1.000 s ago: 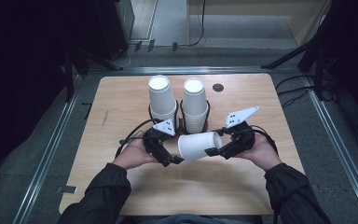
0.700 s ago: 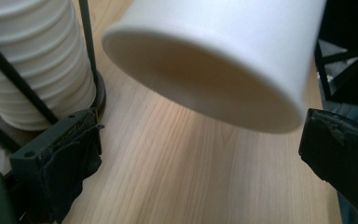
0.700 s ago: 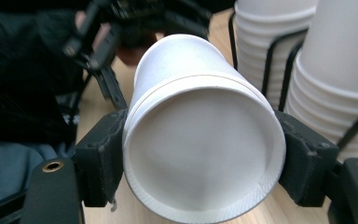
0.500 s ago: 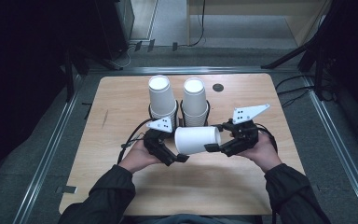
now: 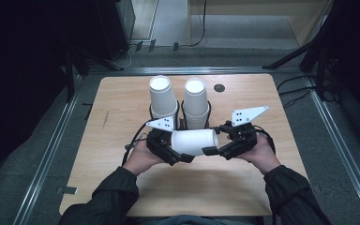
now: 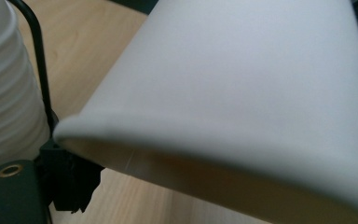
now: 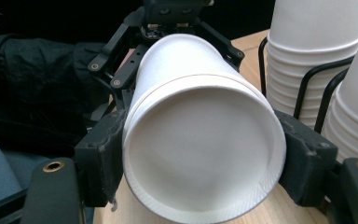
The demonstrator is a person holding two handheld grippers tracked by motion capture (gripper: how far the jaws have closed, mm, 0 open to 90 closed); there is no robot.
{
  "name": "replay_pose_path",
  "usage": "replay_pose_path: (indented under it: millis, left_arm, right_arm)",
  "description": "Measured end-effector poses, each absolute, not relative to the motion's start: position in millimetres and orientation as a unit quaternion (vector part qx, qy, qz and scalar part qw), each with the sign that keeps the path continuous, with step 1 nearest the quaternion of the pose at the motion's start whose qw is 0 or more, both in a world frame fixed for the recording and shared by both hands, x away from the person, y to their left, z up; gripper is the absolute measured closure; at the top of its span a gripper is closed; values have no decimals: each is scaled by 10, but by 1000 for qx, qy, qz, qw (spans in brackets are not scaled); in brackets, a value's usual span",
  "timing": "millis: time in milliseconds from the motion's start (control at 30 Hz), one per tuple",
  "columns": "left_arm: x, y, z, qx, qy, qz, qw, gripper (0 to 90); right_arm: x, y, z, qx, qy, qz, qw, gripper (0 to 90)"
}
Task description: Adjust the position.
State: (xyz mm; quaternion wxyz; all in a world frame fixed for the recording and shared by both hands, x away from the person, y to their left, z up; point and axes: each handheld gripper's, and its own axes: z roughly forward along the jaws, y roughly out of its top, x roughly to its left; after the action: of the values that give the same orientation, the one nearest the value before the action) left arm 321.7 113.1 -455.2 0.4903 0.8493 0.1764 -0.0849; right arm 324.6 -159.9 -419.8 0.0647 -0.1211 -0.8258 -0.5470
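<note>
The paper cup (image 5: 195,141) lies on its side in the air above the table (image 5: 122,103), held between your two hands just on your side of the wire rack (image 5: 182,123) that carries the two cup stacks. Its closed base points toward your right hand and its open mouth toward your left. Your right tongs (image 5: 212,151) are closed on the cup at its base end: in the right gripper view the two black jaws press against opposite sides of the base rim (image 7: 200,154), and the round bottom faces that camera squarely. Your left tongs (image 5: 183,158) sit at the mouth end of the cup, touching it in the high view, and in the right gripper view their dark linkage frames the far end of the cup, but I cannot tell whether they are clamped on it or merely around it; the left gripper view is taken up by the cup's wall and rolled lip (image 6: 121,144) very close to the lens. Beyond the cup from you, the left stack (image 5: 162,97) and the right stack (image 5: 196,101) stand upside down and upright in the rack, side by side, both close behind the held cup. A small dark round hole (image 5: 219,87) in the table lies just to the right of the right stack, farther from you.
</note>
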Motion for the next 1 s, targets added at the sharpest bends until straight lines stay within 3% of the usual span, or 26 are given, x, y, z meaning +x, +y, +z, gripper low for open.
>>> replay_pose_path:
  millis: [333,467,633,1000]
  left_arm:
    - [3206,1151,-4513,856,173,-85,480,141]
    - [3193,1157,-4489,863,171,-73,471,142]
    - [3201,1229,-4449,871,173,-65,456,142]
    - [3228,1376,-4367,894,171,-30,414,142]
  right_arm:
    - [3263,-1601,-4212,-124,-826,-545,75,258]
    - [3260,-1594,-4207,-130,-826,-542,86,206]
    - [3228,-1596,-4224,-126,-844,-517,71,167]
    - [3215,-1596,-4340,-128,-873,-468,39,188]
